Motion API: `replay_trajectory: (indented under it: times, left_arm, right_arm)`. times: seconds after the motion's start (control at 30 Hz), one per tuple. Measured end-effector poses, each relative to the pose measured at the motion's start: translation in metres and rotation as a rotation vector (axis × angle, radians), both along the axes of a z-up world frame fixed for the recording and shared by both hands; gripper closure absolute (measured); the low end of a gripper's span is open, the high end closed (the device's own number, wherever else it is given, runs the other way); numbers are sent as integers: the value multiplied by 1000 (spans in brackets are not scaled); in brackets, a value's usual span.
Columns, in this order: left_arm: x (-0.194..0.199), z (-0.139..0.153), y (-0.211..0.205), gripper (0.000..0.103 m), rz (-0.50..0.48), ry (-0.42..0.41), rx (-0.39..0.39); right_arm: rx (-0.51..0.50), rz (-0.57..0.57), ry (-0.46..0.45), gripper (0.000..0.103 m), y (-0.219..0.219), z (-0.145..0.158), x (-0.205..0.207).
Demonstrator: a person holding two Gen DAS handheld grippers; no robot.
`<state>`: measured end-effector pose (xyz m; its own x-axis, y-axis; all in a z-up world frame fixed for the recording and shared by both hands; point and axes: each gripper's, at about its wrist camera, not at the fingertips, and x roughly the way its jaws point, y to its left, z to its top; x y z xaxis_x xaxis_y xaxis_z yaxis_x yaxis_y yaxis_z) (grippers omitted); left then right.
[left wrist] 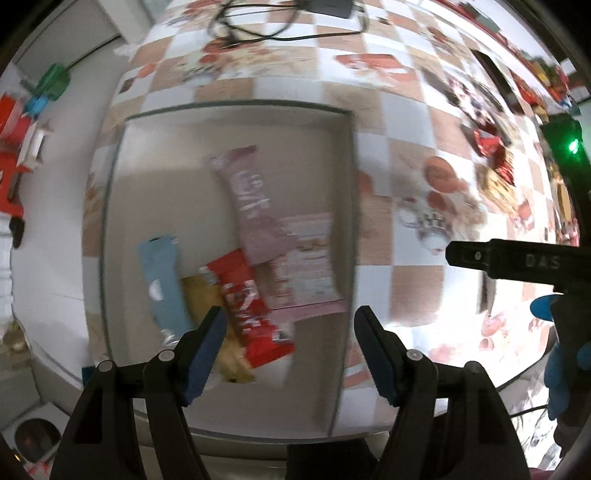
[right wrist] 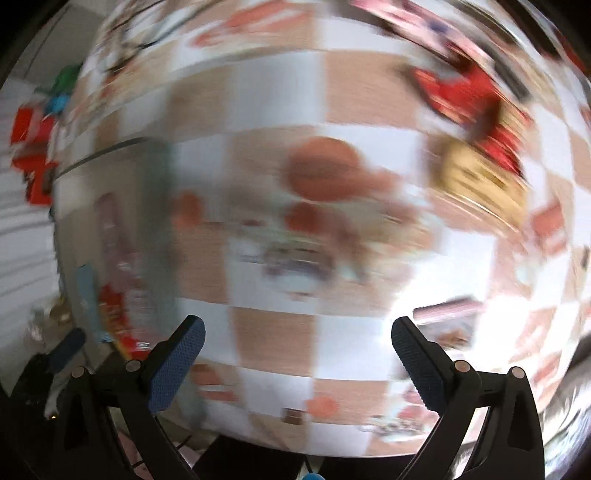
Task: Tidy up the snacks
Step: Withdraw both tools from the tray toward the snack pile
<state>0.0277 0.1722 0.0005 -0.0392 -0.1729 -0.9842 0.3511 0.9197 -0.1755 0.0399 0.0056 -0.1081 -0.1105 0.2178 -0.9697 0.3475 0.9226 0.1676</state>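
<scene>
A: Where do the snacks lie against the grippers?

B: Most sit in the shallow grey tray (left wrist: 325, 155), right under the left gripper (left wrist: 290, 325). Its jaws stand well apart with nothing between the pads; the red bar (left wrist: 247, 306) lies below them, just inside the left finger.

A: What else is in the tray?

B: A pink bar (left wrist: 251, 206) runs up the middle, its lower end overlapping the red bar. A pale pink flat packet (left wrist: 310, 266) lies to the right of both, partly under them. A light blue bar (left wrist: 162, 280) lies to the left, and a yellow wrapper (left wrist: 221, 332) is tucked under the red bar. All are bunched toward the near half of the tray.

A: And the right gripper?

B: The right gripper (right wrist: 295, 343) hangs wide open and empty over bare tablecloth. Its view is badly smeared. A yellow packet (right wrist: 476, 181) and a red wrapper (right wrist: 465, 96) lie well apart from it at upper right, outside the tray. The tray's edge shows at far left there.

A: The surface?

B: A checked cloth (left wrist: 413, 280) in tan and white squares with printed food pictures. Black cables (left wrist: 258, 26) lie at its far end. Beyond the table's left edge are red, green and blue objects, too blurred to name.
</scene>
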Motion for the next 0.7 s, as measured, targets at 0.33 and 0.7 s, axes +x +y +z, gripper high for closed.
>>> replay_trajectory:
  times: [0.33,0.7]
  left_arm:
    - [-13,10,-67,28,-118,3,0]
    - [25,16,-180,28,-246,-30,17]
  right_arm:
    - [-60,-182,65,2,-99,-18,-63]
    - [-59,-263,37,1,-165,-23,-114]
